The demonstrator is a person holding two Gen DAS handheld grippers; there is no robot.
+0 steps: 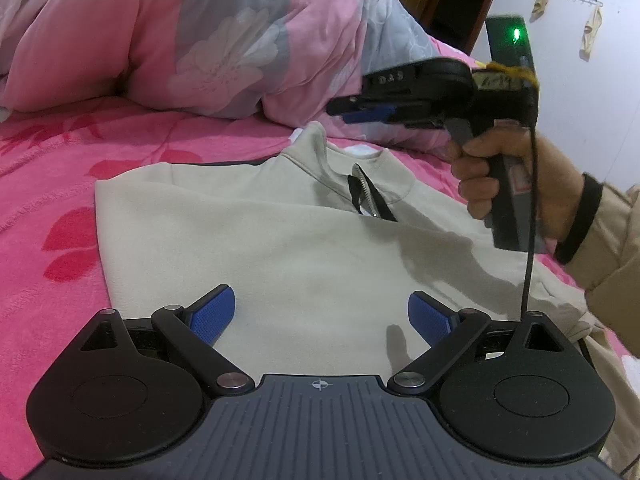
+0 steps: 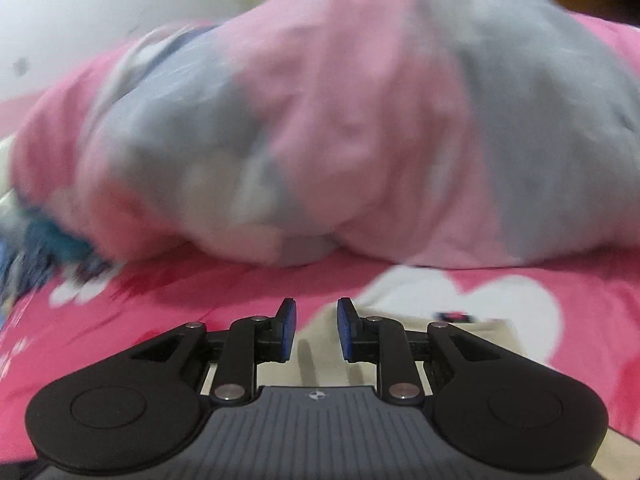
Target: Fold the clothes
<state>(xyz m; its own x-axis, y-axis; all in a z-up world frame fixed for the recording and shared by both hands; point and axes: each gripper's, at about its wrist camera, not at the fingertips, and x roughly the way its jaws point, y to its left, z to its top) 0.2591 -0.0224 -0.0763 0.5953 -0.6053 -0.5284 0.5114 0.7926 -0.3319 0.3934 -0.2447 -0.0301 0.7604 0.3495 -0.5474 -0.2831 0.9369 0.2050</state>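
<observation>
Beige garment (image 1: 260,240), zipper collar (image 1: 366,194) facing the heaped floral quilt (image 1: 180,36), lies flat across the pink bed (image 1: 48,208). Left gripper (image 1: 320,314) hovers over its near part, spread wide and empty. Right gripper (image 2: 316,328), slightly parted, grips nothing above the collar end.
</observation>
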